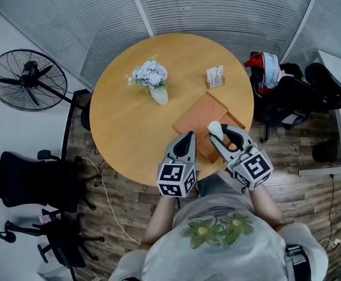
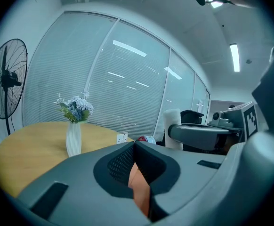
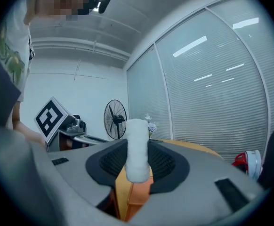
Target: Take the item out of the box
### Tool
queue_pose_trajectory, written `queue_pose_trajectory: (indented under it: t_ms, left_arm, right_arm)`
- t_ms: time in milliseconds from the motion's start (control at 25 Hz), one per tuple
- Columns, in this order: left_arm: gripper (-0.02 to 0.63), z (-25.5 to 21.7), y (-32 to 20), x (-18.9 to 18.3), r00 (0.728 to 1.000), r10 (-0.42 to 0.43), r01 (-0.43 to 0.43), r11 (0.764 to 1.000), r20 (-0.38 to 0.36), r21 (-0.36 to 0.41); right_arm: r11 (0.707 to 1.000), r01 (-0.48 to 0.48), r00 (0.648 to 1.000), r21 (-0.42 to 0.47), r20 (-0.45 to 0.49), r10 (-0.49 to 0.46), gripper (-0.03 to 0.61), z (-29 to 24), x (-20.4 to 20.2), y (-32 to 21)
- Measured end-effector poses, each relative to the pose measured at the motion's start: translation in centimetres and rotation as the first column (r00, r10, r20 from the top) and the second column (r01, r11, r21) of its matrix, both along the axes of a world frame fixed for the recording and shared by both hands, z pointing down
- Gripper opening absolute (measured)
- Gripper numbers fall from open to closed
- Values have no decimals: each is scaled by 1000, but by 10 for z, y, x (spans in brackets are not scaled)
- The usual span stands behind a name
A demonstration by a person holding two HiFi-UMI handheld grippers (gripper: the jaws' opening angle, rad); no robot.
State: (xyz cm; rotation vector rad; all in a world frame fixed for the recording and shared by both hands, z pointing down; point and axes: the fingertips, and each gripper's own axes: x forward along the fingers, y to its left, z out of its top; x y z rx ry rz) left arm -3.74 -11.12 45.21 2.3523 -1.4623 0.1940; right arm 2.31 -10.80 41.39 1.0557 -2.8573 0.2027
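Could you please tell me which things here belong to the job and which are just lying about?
Job: orange box, white roll, right tool gripping the roll, left tool on the box's edge.
Lying about: flower vase, card holder, standing fan, black chairs.

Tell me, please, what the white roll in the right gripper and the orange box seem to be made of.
The white roll looks like soft terry cloth, matt: its surface is fuzzy. The box is probably cardboard, matt orange-brown: thin, flat flaps folded open.
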Motion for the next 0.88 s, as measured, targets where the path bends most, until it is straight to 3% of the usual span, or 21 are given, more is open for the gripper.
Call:
queue_pose_trajectory:
  t_ms: [880]
  left_arm:
    - [-9,1,0,-3,1000,4,-4,1000,1,-5]
  right_arm:
    - [1000,-25,1000,-5,-11,25,137,2,1,-4]
